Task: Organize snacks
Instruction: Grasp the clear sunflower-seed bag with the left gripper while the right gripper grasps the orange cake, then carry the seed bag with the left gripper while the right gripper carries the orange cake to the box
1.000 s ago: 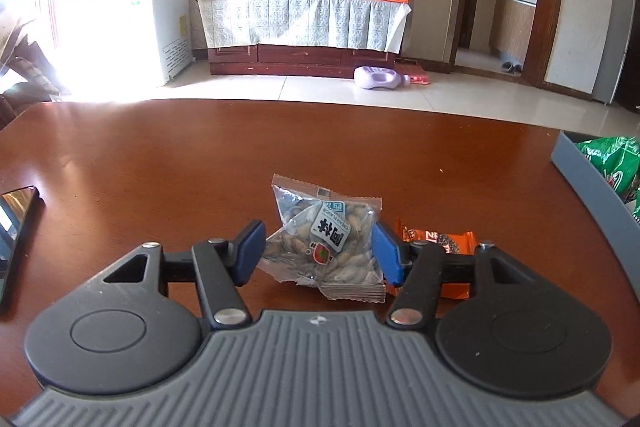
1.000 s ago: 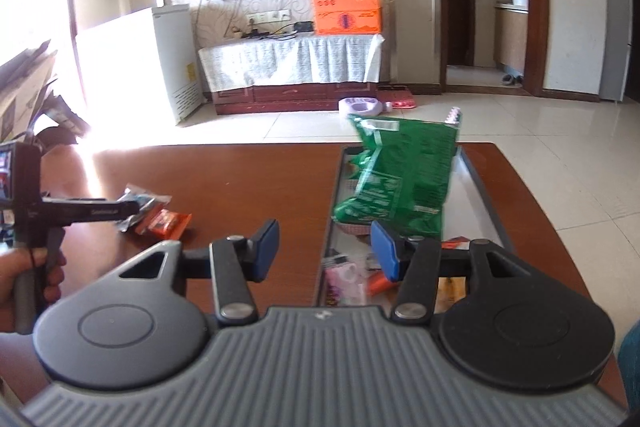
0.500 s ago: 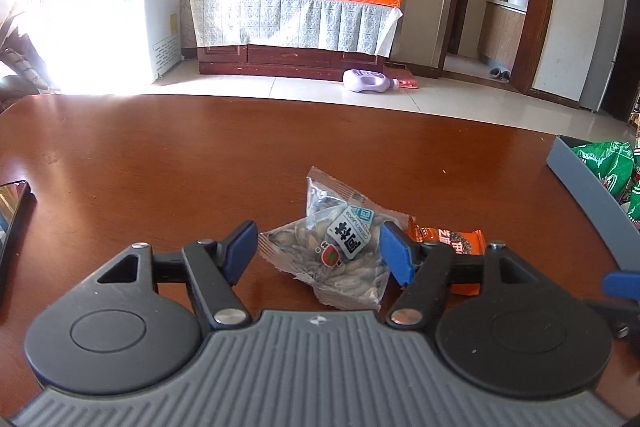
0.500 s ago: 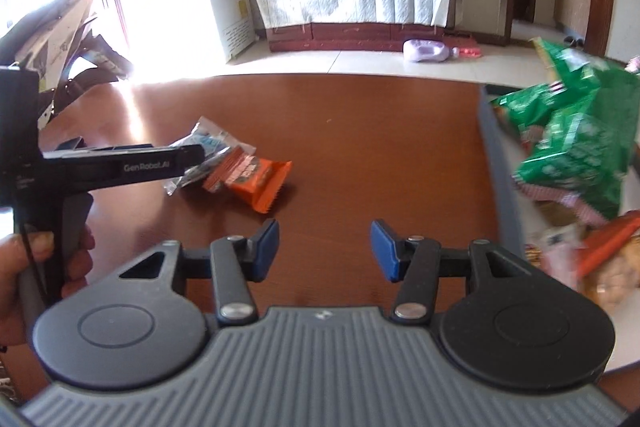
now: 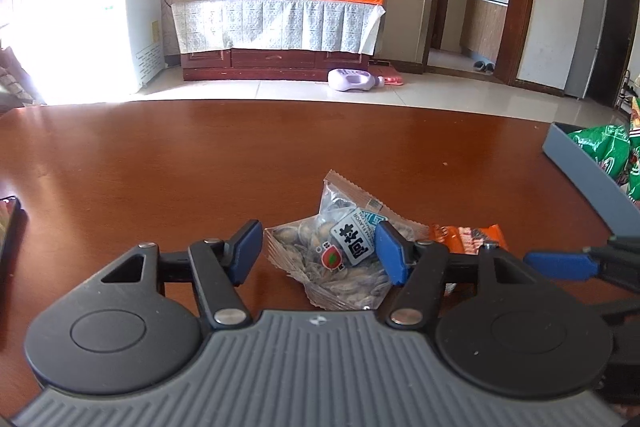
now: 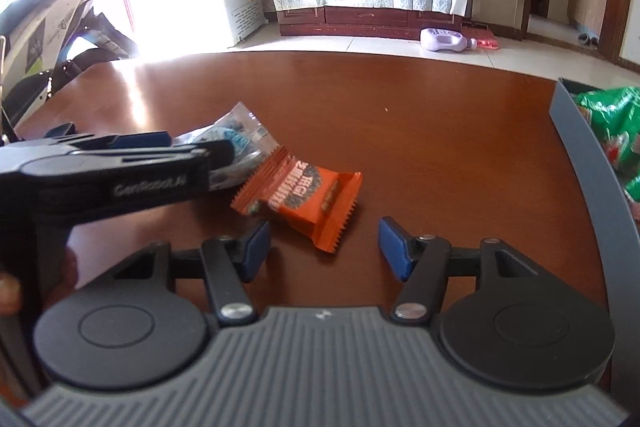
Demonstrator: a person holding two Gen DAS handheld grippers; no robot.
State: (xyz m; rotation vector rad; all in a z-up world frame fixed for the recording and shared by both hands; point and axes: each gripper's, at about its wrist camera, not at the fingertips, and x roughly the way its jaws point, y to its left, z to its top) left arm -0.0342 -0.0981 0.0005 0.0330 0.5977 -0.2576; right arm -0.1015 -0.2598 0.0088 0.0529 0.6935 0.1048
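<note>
A clear packet of seeds (image 5: 340,259) lies on the brown table between the open fingers of my left gripper (image 5: 318,251); the right pad touches or nearly touches it. An orange snack packet (image 6: 304,201) lies beside it to the right, just ahead of my open, empty right gripper (image 6: 326,249). In the left wrist view the orange packet (image 5: 468,237) is partly hidden behind my finger. A grey tray (image 6: 584,155) at the right edge holds green snack bags (image 6: 612,127). In the right wrist view the left gripper covers part of the seed packet (image 6: 232,135).
A dark phone (image 5: 8,227) lies at the table's left edge. The right gripper's blue fingertip (image 5: 560,265) shows at the right of the left wrist view. Beyond the table are a TV cabinet, a white freezer and a tiled floor.
My right gripper swung left from the tray and came down close to the orange packet. My left gripper stayed around the seed packet, shifting slightly; the packet turned a little.
</note>
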